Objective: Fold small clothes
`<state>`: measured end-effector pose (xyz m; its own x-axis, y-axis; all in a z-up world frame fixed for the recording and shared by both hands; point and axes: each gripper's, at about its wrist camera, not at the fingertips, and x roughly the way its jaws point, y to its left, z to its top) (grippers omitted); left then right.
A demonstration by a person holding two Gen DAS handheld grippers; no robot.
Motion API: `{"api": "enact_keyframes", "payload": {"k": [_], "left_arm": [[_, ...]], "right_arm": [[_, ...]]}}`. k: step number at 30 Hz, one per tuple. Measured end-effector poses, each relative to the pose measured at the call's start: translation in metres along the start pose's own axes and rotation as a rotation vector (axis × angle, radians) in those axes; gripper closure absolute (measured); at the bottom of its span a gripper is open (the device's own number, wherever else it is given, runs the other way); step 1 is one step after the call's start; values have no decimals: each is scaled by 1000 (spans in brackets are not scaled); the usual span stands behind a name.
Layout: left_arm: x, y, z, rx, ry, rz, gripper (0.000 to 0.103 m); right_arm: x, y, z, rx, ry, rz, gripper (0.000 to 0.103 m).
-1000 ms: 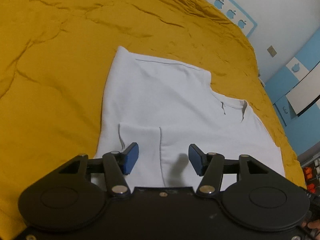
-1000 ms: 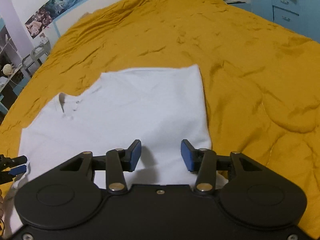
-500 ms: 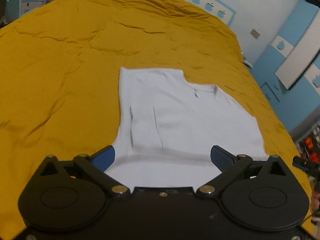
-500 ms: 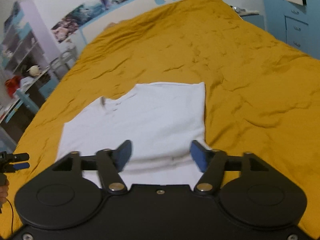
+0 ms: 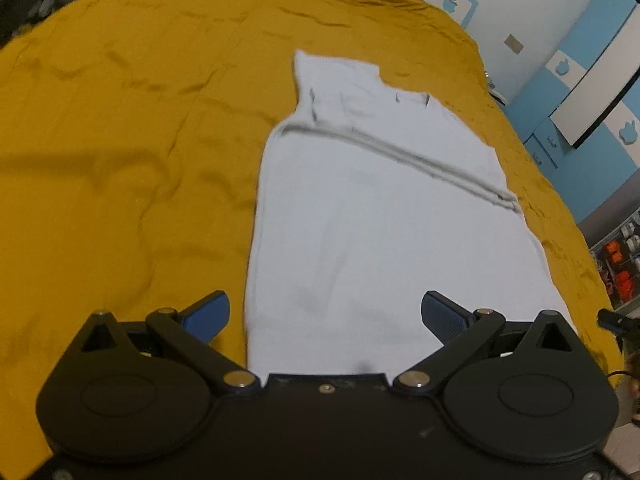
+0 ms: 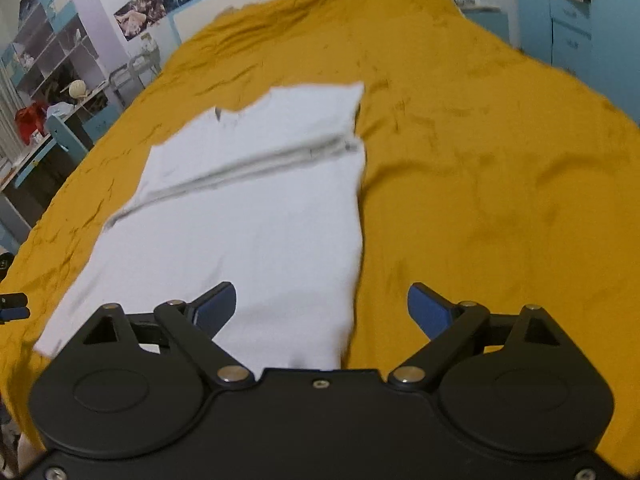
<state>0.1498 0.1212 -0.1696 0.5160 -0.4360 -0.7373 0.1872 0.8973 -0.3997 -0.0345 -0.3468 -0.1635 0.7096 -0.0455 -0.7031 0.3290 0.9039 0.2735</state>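
Note:
A white T-shirt [image 5: 384,216] lies flat on the mustard bedspread [image 5: 120,140], sleeves folded in, collar at the far end, a raised crease across its upper part. It also shows in the right wrist view [image 6: 256,216]. My left gripper [image 5: 326,314] is open and empty, held above the shirt's near left corner. My right gripper [image 6: 322,306] is open and empty, above the shirt's near right edge. Neither gripper touches the cloth.
The bedspread [image 6: 500,180] extends wide around the shirt. Blue cabinets [image 5: 592,80] stand past the bed's right side in the left wrist view. Shelves and a desk [image 6: 48,92] stand at the left in the right wrist view.
Both grippers have opened wide and drawn back and up from the shirt. The shirt's lower half now lies spread toward me, with a crease across it.

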Motion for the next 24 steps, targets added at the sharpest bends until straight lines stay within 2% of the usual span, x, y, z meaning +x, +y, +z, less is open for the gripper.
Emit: {"api": "enact_keyframes", "payload": {"k": [6,11,18,21,24], "left_arm": [[-1,11,-26,-56,37,-74,0],[11,17,-28,-92,50,-82,0],[15,27,-31,-127,47,-111,0],[18,29,-30,-118,57,-115,0],[18,29,-32,-99,58,-132,0]], "right_arm": [[7,-13,-28,92,25,19,9],[19,-13,-40,114,44,66,9],[24,-5,-45,68,58,71,9],[26,-2,-46,68,68,103,11],[29,2,-47,67,77,115,18]]}}
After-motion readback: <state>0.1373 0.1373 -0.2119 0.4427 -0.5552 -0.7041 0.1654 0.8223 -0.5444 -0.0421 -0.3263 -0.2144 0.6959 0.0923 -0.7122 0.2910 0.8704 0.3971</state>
